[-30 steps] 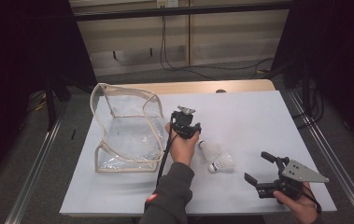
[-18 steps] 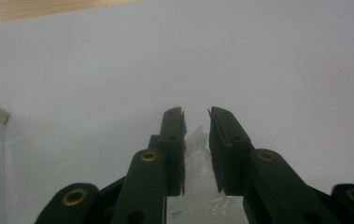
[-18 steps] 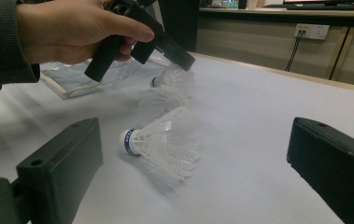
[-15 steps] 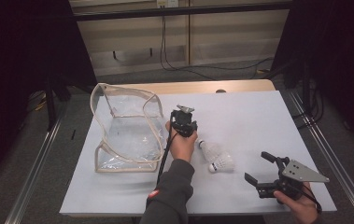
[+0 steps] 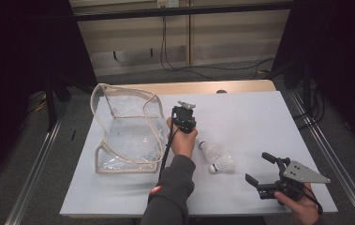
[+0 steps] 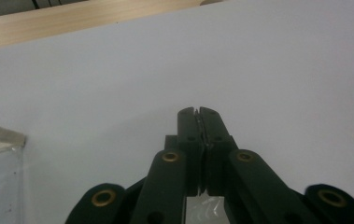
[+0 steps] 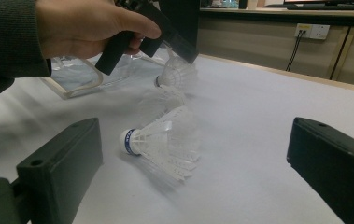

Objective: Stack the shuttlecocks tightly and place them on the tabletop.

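On the white table (image 5: pixel 259 122), the left gripper (image 6: pixel 198 114) is closing its jaws together and gripping nothing, beside the clear bag (image 5: pixel 123 136). The right gripper (image 5: pixel 264 171) is waiting with jaws wide apart. The 2 shuttlecocks (image 5: pixel 217 157) are lying between them. For a good pick, I think the jaws should be closing gently around the cork, not crushing the feathers.

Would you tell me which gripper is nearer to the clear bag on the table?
Left. The left gripper hovers just beside the clear bag, at its right edge. The right gripper sits at the table's near right corner, beyond the two shuttlecocks.
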A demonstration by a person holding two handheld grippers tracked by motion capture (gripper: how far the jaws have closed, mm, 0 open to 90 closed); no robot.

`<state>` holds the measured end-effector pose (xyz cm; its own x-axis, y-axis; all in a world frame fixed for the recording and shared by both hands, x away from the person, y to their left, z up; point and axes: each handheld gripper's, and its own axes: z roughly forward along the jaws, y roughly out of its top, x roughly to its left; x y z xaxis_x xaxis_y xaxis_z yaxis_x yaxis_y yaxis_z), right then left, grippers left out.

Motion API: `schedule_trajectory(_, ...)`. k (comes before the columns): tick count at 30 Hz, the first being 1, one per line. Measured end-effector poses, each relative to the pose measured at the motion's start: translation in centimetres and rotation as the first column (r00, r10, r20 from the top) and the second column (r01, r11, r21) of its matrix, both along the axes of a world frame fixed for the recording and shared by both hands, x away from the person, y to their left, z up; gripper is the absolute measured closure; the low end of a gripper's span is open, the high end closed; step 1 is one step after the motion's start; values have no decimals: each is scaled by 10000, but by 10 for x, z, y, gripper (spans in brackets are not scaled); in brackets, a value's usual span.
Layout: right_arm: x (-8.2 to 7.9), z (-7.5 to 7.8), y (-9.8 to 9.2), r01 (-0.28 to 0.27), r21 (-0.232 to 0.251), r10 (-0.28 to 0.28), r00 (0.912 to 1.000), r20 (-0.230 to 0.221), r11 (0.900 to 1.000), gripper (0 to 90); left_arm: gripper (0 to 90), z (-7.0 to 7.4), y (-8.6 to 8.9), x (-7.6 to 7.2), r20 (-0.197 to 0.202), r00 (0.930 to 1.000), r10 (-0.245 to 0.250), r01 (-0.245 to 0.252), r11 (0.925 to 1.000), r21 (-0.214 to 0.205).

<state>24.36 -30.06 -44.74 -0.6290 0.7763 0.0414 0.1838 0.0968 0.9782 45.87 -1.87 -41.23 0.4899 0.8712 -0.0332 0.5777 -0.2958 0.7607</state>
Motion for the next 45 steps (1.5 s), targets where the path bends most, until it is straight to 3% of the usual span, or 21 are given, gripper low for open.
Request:
schedule_trajectory(10, 0, 0, 0, 2, 7, -2, 10000, -10, 10000, 26, 879, -1, -6, 6, 157, 9999, -68, 70, 9999, -108)
schedule_trajectory(19, 0, 0, 0, -16, -5, 16, 10000, -31, 10000, 26, 818, -2, -8, 5, 5, 9998, -199, 199, 9990, -391)
schedule_trajectory(28, 0, 0, 0, -12, -3, 12, 10000, -16, 10000, 26, 791, -6, -13, 5, -212, 9992, -335, 327, 9988, -374)
schedule_trajectory(45, 0, 0, 0, -17, -58, 17, 10000, -4, 10000, 26, 714, -4, -13, 3, -222, 9994, -260, 250, 9987, -451)
